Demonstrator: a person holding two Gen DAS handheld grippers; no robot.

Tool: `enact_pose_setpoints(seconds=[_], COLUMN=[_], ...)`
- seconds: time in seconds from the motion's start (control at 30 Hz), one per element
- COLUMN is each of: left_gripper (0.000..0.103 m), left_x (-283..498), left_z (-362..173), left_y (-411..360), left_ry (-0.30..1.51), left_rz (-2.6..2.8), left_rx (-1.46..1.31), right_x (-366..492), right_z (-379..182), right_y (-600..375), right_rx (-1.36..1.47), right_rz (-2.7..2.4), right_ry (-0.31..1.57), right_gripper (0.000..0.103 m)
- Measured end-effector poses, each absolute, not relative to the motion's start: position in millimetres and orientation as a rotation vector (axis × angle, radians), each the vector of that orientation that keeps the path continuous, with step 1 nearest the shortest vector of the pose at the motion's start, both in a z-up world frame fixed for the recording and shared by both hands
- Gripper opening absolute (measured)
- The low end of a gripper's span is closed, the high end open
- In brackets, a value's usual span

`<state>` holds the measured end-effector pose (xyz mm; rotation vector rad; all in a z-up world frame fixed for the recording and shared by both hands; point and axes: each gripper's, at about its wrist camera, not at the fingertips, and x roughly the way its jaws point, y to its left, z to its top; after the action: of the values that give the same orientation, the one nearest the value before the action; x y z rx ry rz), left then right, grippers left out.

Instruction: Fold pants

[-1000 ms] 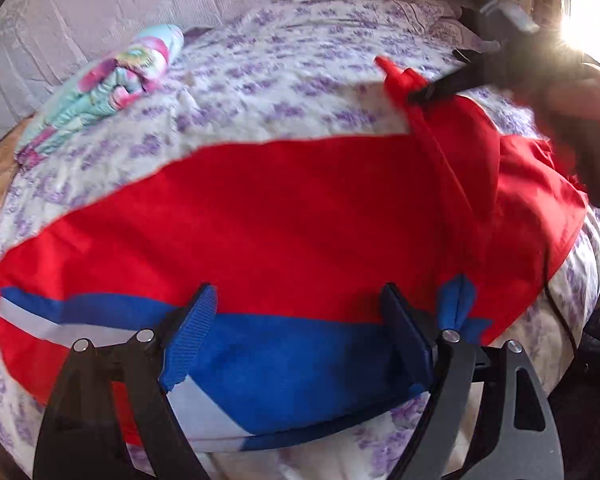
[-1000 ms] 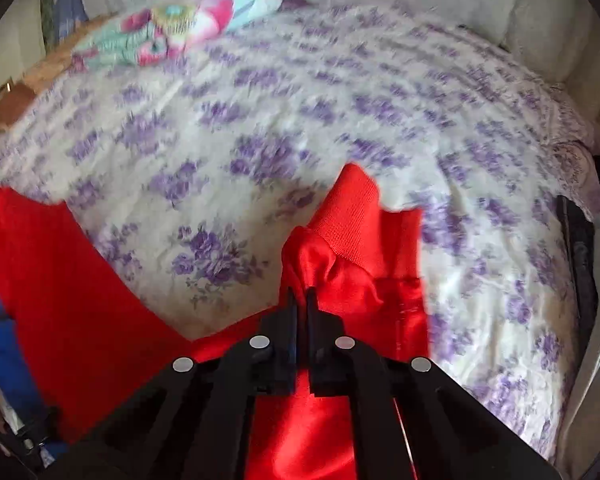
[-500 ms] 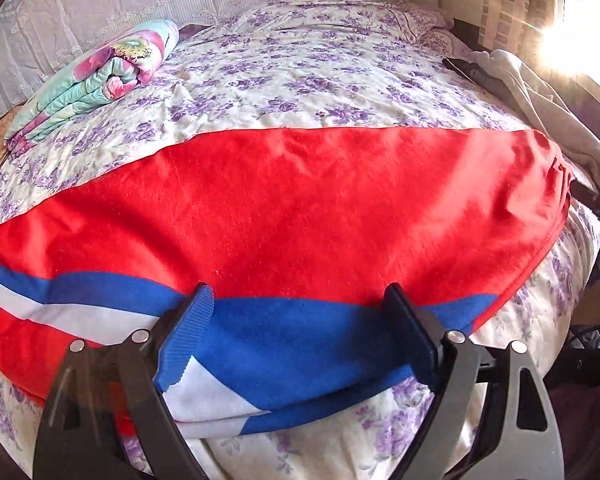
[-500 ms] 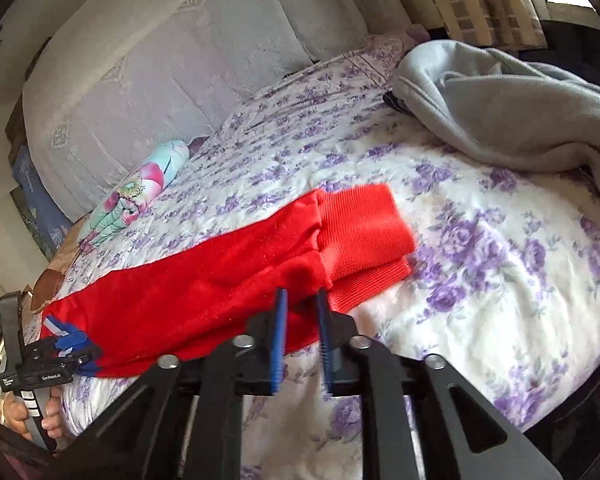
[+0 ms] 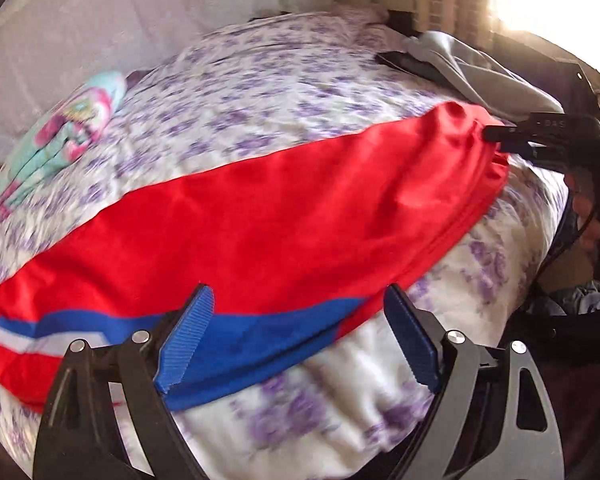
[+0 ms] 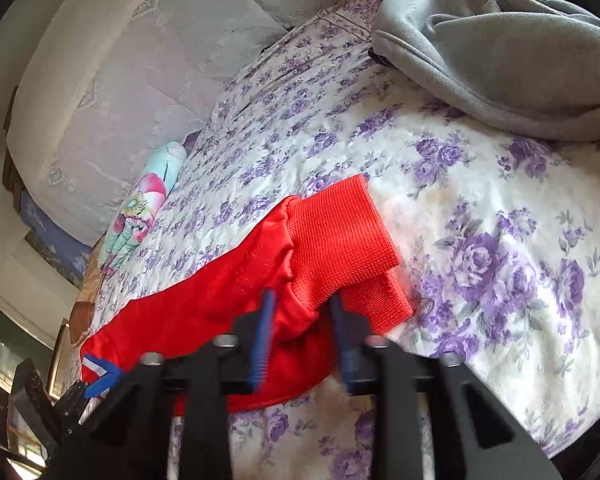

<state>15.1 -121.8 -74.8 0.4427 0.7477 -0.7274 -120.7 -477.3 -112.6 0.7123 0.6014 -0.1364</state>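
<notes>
Red pants [image 5: 284, 216] with a blue and white stripe lie folded lengthwise on the floral bed. My left gripper [image 5: 300, 344] is open over the striped waist end, jaws wide, holding nothing. In the right wrist view the pants [image 6: 220, 304] end in two ribbed red cuffs [image 6: 340, 240]. My right gripper [image 6: 304, 336] is open, its blue pads either side of the pant leg just behind the cuffs. The right gripper also shows in the left wrist view [image 5: 512, 140] at the cuff end.
A floral bedspread [image 6: 480, 240] covers the bed. A grey fleece garment [image 6: 500, 52] lies at the far right. A rolled colourful cloth [image 5: 68, 132] lies near the headboard [image 6: 120, 92]. The bed edge is close below both grippers.
My right gripper let go of the cuffs, laid them flat on the bed, and has opened wider. The pants now lie folded lengthwise. My left gripper drew back slightly.
</notes>
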Motion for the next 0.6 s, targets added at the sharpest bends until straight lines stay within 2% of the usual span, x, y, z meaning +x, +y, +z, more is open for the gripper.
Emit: enact_pose_setpoints(seconds=[0.13,0.23,0.37,0.43,0.5,0.57,0.6], left_gripper=[0.077,0.076,0.076,0.076,0.076,0.076,0.076], left_x=[29,39,44,43,41,42,43], left_z=[-85,-86,-91,-92,-89,-81,-74], left_y=[-132,-118,-103,-99,-93,-77,-63], left_ry=[0.821,0.872,0.897,0.898,0.901,0.906,0.899], left_rz=[-0.714,-0.690,-0.665,-0.654,-0.645,-0.636,-0.612], left_rx=[0.398,0.327,0.304,0.308,0.312,0.278,0.252], right_x=[-133,-152,-138,-137,-136,-144,-149], right_z=[-107,-89,-120,-126,-117,-104,-99], right_y=[-473,-459,-469,-478,-474,-469,-468], right_rx=[0.707,0.649,0.636,0.669,0.624,0.578,0.559], right_rz=[-0.118,-0.090,-0.121,-0.082,-0.084,-0.115,-0.133], right_ry=[0.552,0.518,0.674,0.659,0.677,0.689,0.690], right_gripper=[0.014,0.014,0.015,0.016,0.022,0.047,0.049])
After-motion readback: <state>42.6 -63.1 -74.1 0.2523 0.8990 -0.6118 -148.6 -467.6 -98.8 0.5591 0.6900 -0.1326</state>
